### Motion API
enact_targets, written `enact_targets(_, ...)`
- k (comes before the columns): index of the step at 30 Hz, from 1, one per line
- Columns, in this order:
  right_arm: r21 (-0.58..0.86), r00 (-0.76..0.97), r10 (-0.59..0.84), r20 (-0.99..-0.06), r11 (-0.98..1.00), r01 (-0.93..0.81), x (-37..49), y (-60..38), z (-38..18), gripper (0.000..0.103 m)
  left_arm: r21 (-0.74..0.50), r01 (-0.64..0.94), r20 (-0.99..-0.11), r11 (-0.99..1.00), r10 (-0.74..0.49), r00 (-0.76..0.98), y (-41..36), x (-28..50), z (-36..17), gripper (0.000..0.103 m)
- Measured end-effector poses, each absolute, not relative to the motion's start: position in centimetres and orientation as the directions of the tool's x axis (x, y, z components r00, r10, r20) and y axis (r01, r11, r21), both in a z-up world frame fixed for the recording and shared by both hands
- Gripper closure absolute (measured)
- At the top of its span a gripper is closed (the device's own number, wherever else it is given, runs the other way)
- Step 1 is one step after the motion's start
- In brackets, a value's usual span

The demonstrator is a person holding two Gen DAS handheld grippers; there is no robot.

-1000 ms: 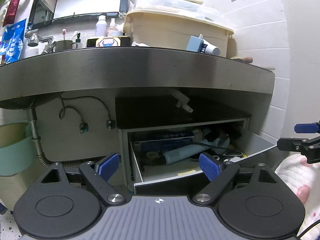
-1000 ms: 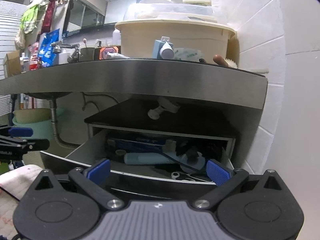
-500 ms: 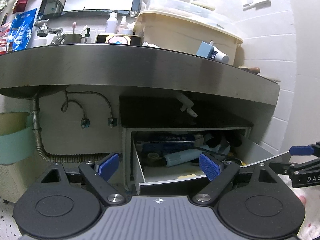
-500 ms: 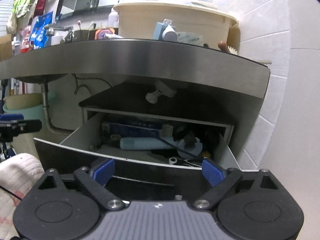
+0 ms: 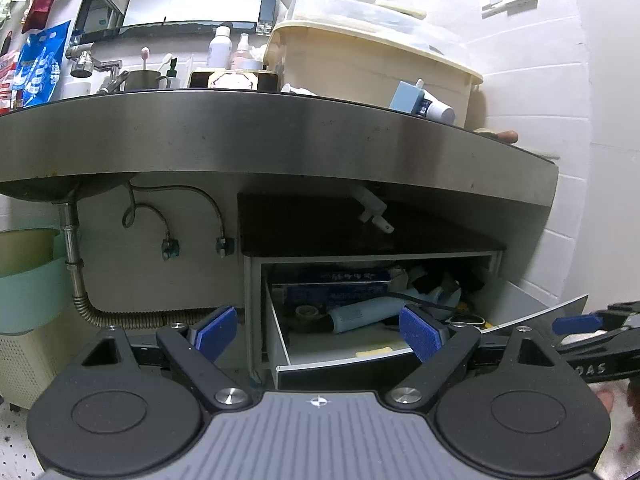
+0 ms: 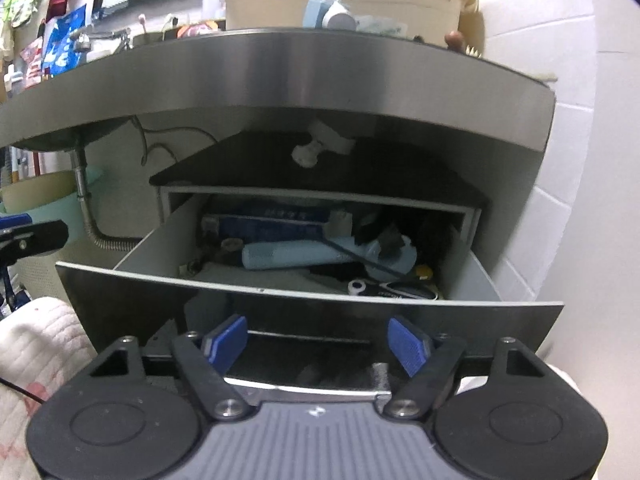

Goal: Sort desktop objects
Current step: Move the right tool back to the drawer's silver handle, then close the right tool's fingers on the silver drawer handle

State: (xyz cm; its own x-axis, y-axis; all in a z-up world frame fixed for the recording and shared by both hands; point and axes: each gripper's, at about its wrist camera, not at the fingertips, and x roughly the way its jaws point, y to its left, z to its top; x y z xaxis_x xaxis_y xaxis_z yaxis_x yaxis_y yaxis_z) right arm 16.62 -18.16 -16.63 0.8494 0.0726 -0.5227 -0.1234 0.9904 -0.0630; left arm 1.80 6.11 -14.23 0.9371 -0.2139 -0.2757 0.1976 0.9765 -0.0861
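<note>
Left wrist view shows the left gripper [image 5: 316,334] with its blue pads spread wide and nothing between them, held low in front of an open drawer [image 5: 360,360] under a steel worktop [image 5: 280,136]. Inside the drawer lie a pale blue tube [image 5: 364,314], a dark blue box [image 5: 332,286] behind it, and a black cable. On the worktop stand a large beige bin [image 5: 372,68], a small blue carton [image 5: 406,96], a white bottle [image 5: 218,46] and a tap [image 5: 94,66]. At the right edge the right gripper [image 5: 580,326] reaches toward the drawer front. Right wrist view shows the right gripper [image 6: 316,344] spread as well, empty, its pads just before the dark drawer front [image 6: 312,316] and above a metal handle [image 6: 308,390]. The pale blue tube [image 6: 296,256] lies across the middle of the drawer, with the dark blue box [image 6: 272,224] at the back and a black-and-white object [image 6: 392,290] near the front right corner; what that is cannot be told. The left gripper [image 6: 24,236] appears at the left edge.
</note>
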Motion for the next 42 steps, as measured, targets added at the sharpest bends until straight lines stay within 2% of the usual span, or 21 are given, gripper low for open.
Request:
enact_targets(17, -0.045, 0.751, 0.025, -0.66, 0.996, -0.073, 20.1, -17.2, -19.6, 0.025, -0.093, 0.193, -0.284, 0.977, -0.212, 0.935, 6.3, 2.0, -14.3, 0.013)
enact_targets(33, -0.019, 0.716, 0.025, -0.697, 0.998, -0.053, 21.7, -17.4, -20.4, 0.023, -0.099, 0.192, -0.303, 0.976, -0.213, 0.929, 6.2, 2.5, -14.4, 0.011)
enact_targets(42, -0.004, 0.708, 0.047, -0.705, 0.998, -0.07, 22.2, -17.4, -20.6, 0.011, -0.087, 0.197, -0.304, 0.977, -0.214, 0.928, 6.1, 2.5, -14.4, 0.011)
